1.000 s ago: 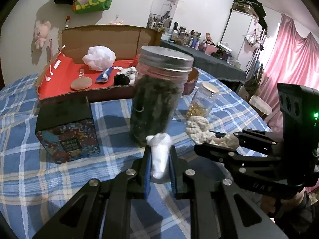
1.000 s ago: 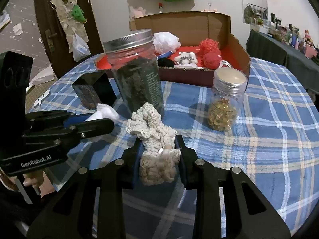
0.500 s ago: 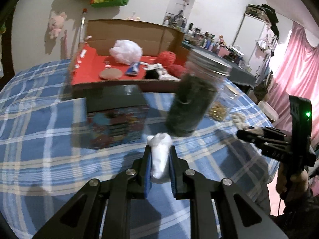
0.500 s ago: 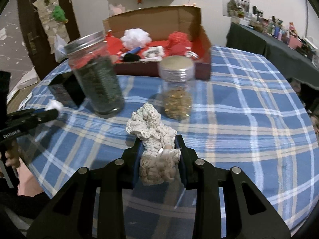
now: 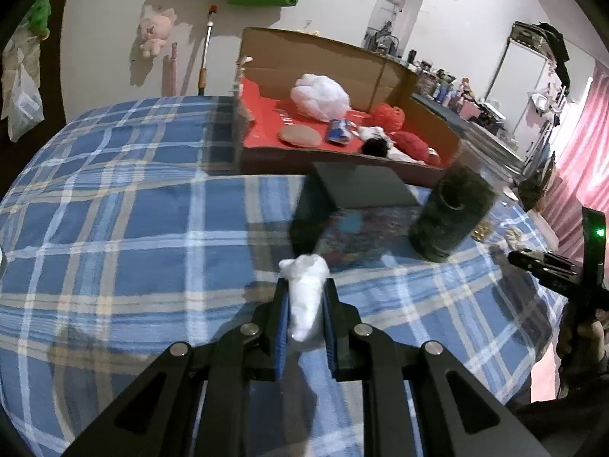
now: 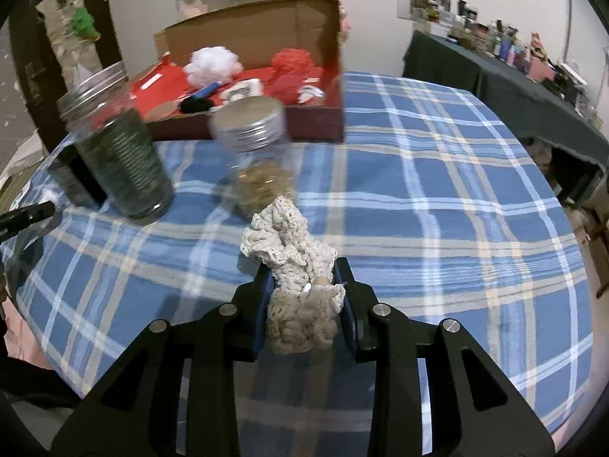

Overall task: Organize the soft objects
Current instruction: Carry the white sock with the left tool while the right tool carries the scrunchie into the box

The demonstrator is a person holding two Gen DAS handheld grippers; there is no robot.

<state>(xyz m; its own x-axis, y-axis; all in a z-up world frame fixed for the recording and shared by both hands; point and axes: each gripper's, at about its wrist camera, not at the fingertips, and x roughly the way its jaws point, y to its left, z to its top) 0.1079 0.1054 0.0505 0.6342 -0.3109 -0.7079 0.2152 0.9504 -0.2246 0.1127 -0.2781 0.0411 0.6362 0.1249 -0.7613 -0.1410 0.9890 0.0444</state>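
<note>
Shift since earlier frame: both wrist views have swung across the table; in the left view the dark box and the big jar now sit at 2 o'clock of the tongs instead of dead ahead, and the right tongs have dropped back to the far 3 o'clock edge.
Left gripper: clenched on a white cotton wad, which pokes up past the blue pads.
Right gripper: grasping a cream crochet piece, bunched between the pads, its top flopping toward 11 o'clock.
Table: blue plaid cloth under everything.
Cardboard tray: 12 o'clock in the right view, red lining; holds a white puff, a red puff and small items.
Tall jar: dark contents, 10 o'clock of the crochet piece.
Short jar: metal lid, golden contents, just behind the crochet piece.
Dark box: blurred, in front of the tray in the left view.
</note>
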